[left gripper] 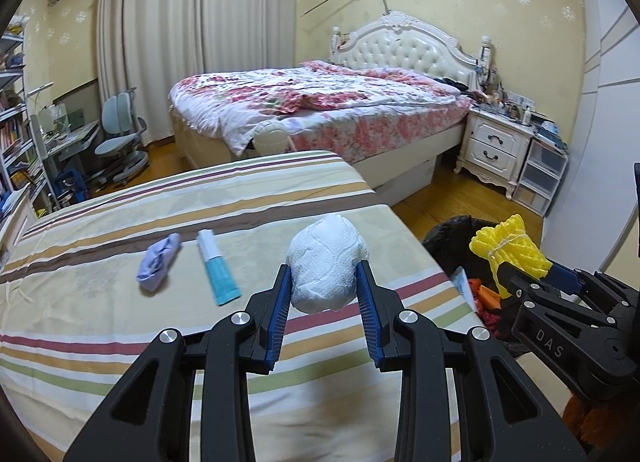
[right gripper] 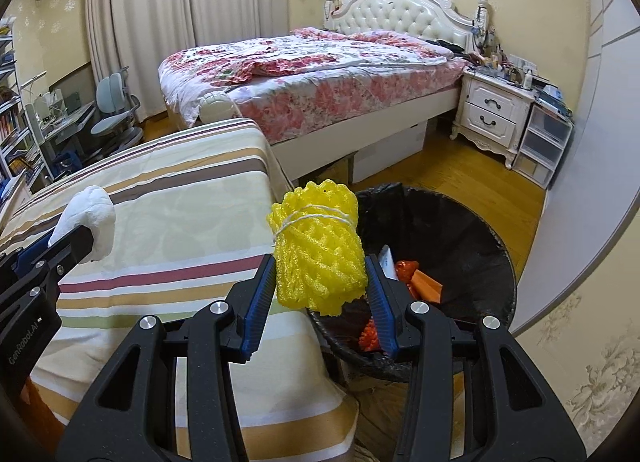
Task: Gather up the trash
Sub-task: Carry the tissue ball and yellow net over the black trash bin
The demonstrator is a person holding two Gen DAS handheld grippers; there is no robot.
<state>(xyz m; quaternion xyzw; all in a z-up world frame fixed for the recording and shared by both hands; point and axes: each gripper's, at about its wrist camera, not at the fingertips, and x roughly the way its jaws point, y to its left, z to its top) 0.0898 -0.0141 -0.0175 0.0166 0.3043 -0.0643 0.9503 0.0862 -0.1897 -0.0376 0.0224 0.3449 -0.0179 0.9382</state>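
My left gripper point(left gripper: 324, 282) is shut on a crumpled white paper towel wad point(left gripper: 326, 262), held above the striped table cloth point(left gripper: 120, 322); the wad also shows in the right wrist view point(right gripper: 90, 217). My right gripper point(right gripper: 320, 274) is shut on a yellow foam net bundle point(right gripper: 318, 250) tied with string, held at the table's right edge beside the black-lined trash bin point(right gripper: 472, 229). The bundle also shows in the left wrist view point(left gripper: 508, 250). A crumpled lilac scrap point(left gripper: 158, 262) and a white-and-teal tube point(left gripper: 218, 268) lie on the cloth.
The bin holds orange wrappers point(right gripper: 420, 282) and a white packet. A floral bed point(left gripper: 320, 101) stands beyond the table, with a white nightstand point(left gripper: 496, 145) and plastic drawers point(left gripper: 540, 177) to the right. A desk chair point(left gripper: 120, 141) and shelves are at left.
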